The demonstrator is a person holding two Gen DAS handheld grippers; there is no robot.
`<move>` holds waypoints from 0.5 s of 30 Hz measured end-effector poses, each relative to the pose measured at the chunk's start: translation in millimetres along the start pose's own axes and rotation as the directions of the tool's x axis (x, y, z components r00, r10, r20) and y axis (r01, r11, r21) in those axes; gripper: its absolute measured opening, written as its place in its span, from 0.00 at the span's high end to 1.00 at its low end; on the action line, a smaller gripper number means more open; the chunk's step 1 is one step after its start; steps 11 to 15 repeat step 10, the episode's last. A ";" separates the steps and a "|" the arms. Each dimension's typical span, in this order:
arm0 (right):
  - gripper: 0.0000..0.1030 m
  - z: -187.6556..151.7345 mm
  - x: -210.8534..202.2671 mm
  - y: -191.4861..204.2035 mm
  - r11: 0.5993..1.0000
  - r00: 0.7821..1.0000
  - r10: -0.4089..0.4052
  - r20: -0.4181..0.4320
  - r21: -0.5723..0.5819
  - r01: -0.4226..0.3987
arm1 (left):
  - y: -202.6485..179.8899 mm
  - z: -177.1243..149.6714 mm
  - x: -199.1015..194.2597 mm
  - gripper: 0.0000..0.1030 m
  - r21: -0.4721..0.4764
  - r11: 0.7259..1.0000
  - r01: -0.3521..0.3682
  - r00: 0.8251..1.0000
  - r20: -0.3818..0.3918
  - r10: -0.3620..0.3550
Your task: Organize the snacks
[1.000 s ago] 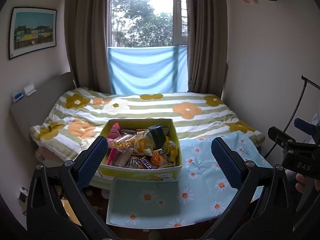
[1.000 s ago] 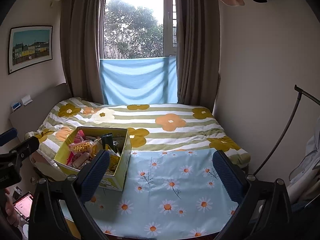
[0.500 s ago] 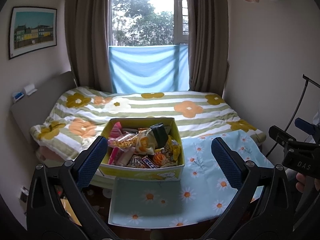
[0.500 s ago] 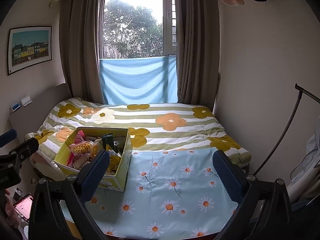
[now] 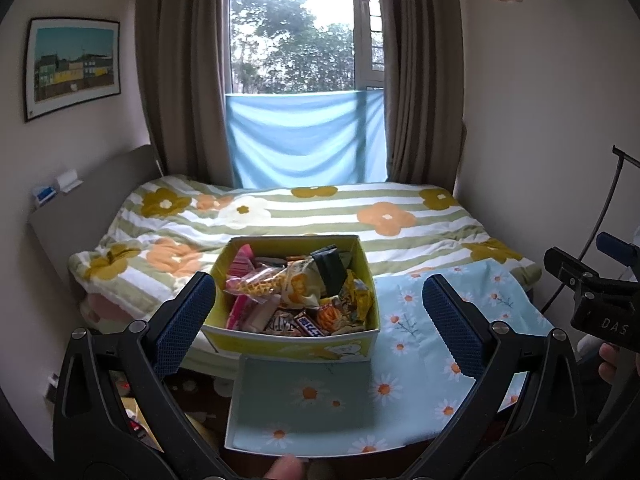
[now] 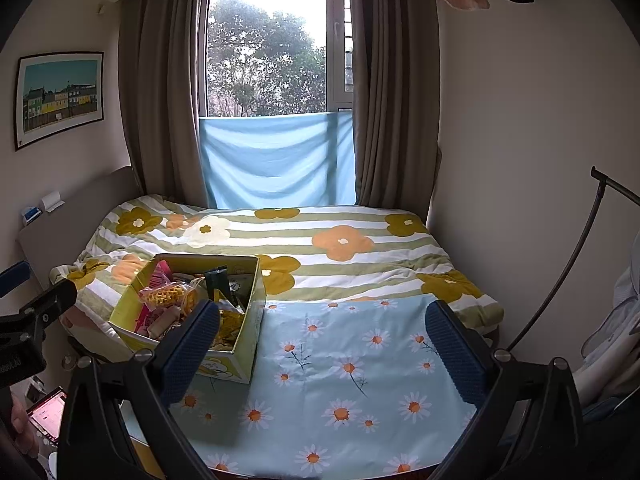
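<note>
A yellow cardboard box (image 5: 288, 344) full of mixed snack packets (image 5: 296, 292) stands on a light-blue daisy cloth (image 5: 404, 344) at the near end of the bed. It also shows at the left of the right wrist view (image 6: 236, 360). My left gripper (image 5: 316, 312) is open and empty, held short of the box and facing it. My right gripper (image 6: 320, 336) is open and empty, above the bare daisy cloth (image 6: 348, 368) to the right of the box.
A striped flower quilt (image 5: 320, 216) covers the bed behind the box. A headboard (image 5: 80, 216) is on the left and a wall on the right. A thin black stand (image 6: 568, 264) leans at the right. A phone (image 6: 46, 414) glows at the lower left.
My left gripper has moved slightly closer to the box, which looks a little larger. The right gripper has barely moved.
</note>
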State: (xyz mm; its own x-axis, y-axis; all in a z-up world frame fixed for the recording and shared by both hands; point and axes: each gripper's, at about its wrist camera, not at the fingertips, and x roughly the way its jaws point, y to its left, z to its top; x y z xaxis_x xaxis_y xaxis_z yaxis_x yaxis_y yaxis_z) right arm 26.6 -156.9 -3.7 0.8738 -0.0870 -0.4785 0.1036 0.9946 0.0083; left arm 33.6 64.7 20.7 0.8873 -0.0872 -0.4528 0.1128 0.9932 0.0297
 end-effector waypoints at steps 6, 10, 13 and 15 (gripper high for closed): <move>0.01 0.2 4.1 6.9 1.000 1.000 0.000 -0.011 0.000 0.000 | 7.0 -1.5 8.6 0.00 -0.012 1.000 0.018 1.000 -0.014 -0.019; 0.01 0.8 16.9 16.8 1.000 0.999 0.004 -0.034 -0.006 -0.004 | 13.0 -4.3 19.2 0.00 -0.002 1.000 0.012 0.999 -0.030 -0.012; 0.01 0.8 16.9 16.8 1.000 0.999 0.004 -0.034 -0.006 -0.004 | 13.0 -4.3 19.2 0.00 -0.002 1.000 0.012 0.999 -0.030 -0.012; 0.01 0.8 16.9 16.8 1.000 0.999 0.004 -0.034 -0.006 -0.004 | 13.0 -4.3 19.2 0.00 -0.002 1.000 0.012 0.999 -0.030 -0.012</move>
